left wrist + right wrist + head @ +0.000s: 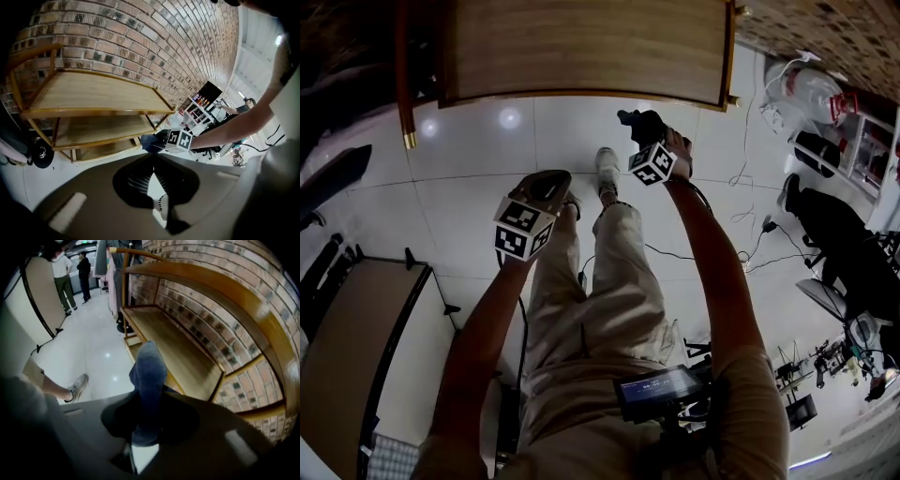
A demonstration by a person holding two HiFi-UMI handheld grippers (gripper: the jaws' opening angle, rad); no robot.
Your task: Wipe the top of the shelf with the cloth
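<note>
Head view: shelf (581, 47) top at 12 o'clock; right tool (636, 122) just below it at 1 o'clock.
Left gripper view: left tool (153, 171) pinched closed, empty.
Right gripper view: right tool clamps blue cloth (147, 371), bunch sticking up toward 12, not on shelf top.
Likely soft, light; grip bunched middle.

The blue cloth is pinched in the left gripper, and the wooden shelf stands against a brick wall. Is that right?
Not quite. The cloth is pinched in the right gripper, as the right gripper view shows; the left gripper has its jaws together with nothing between them. The wooden shelf does stand against the brick wall.
</note>
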